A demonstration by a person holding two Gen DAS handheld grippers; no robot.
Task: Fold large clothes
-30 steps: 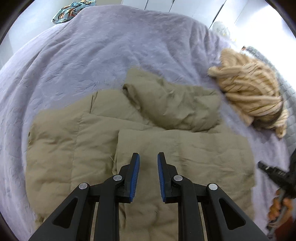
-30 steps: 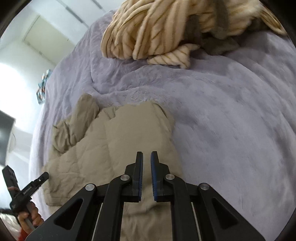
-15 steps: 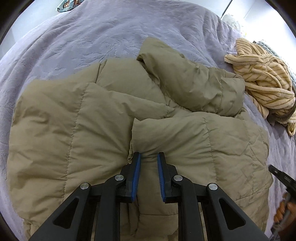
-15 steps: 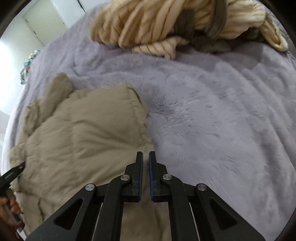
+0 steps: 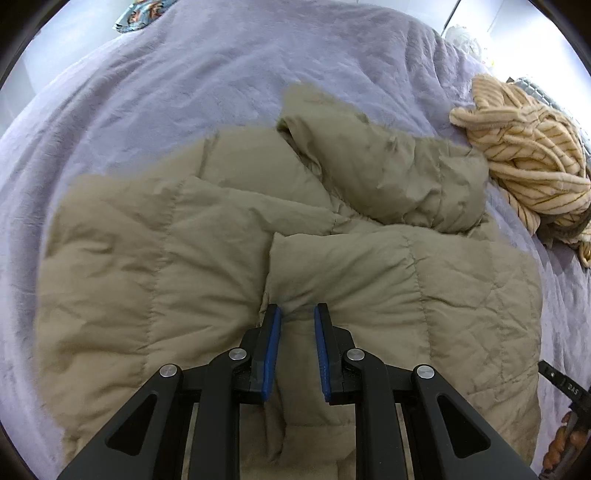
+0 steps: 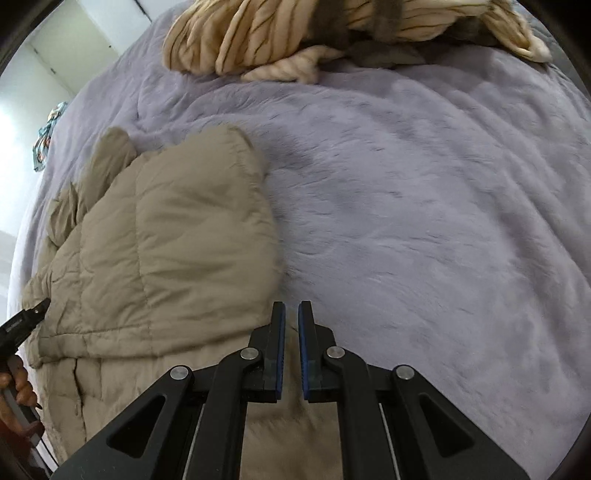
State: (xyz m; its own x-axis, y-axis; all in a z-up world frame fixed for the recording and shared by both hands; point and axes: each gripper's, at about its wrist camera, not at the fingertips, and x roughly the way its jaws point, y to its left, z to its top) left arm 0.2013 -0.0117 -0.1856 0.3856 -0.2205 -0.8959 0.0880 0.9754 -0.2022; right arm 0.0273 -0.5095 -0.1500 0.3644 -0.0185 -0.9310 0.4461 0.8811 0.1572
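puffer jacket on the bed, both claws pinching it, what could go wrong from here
The left claw pinches only a small pucker of the khaki puffer jacket; the slick padded fabric may slip out when lifted. The right claw grips thin fabric at the jacket's edge, so that side could drop first and skew the fold. The bunched sleeve may get trapped as a lump inside the fold.

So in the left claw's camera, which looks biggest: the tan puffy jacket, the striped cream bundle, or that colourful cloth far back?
As they look in that view:
1. Tan puffy jacket, by far.
2. Striped cream bundle.
3. Colourful cloth, though it lies farthest away and is cut by the edge, so its real size is unsure.
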